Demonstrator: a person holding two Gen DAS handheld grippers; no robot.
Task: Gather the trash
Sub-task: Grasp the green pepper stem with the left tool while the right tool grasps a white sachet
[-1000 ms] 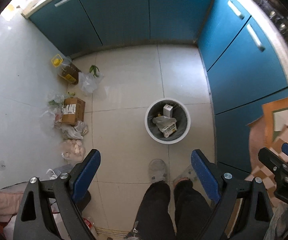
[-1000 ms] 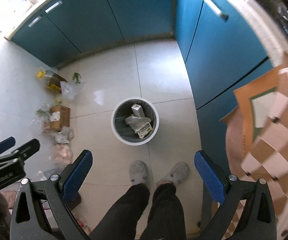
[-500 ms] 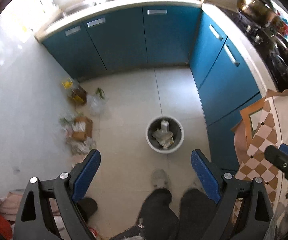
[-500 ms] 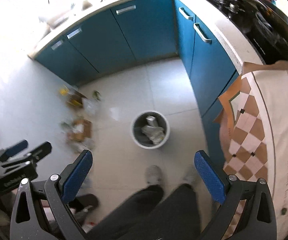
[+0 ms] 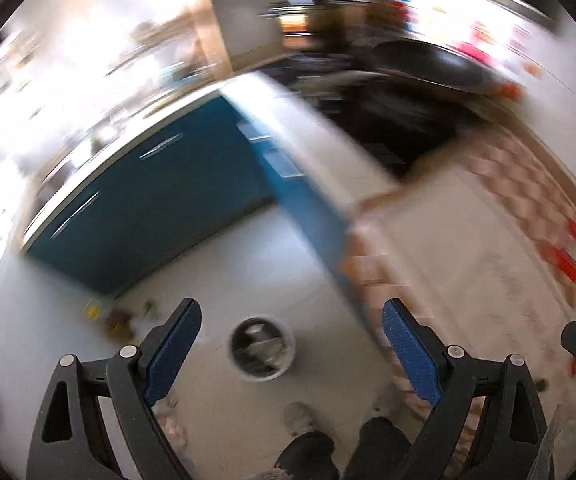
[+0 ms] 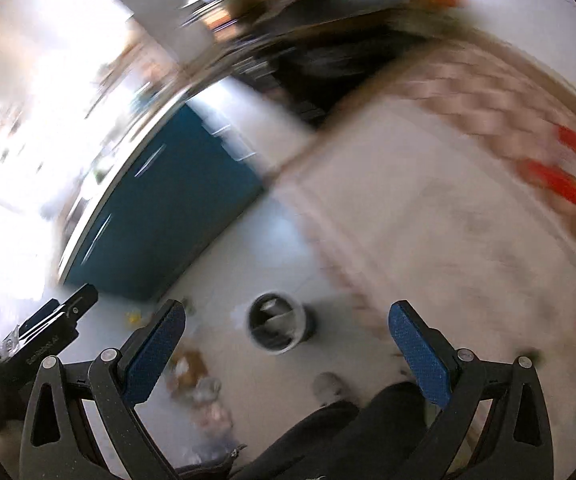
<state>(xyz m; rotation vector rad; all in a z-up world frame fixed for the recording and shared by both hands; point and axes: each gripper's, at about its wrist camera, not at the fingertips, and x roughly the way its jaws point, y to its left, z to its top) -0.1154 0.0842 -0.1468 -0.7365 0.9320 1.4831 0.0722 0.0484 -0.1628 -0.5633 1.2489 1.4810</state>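
Both views are blurred by motion. Far below on the pale tiled floor stands a round white-rimmed trash bin (image 5: 262, 350) (image 6: 278, 326) with litter inside. My left gripper (image 5: 290, 350) is open and empty, high above the bin. My right gripper (image 6: 288, 352) is open too, with nothing between its blue pads. Loose trash (image 5: 118, 322) lies by the wall left of the bin; a cardboard box and crumpled wrappers (image 6: 194, 374) show in the right wrist view.
Blue cabinets (image 5: 160, 204) line the back and right of the floor. A table with a checkered cloth (image 6: 468, 216) fills the right side. The person's dark trouser legs (image 5: 328, 452) and slippers are at the bottom. A stove top (image 5: 408, 80) is at the upper right.
Both grippers have risen and swung up and to the right; the bin looks much smaller and the table and counter now fill the view. Both grippers stayed open.
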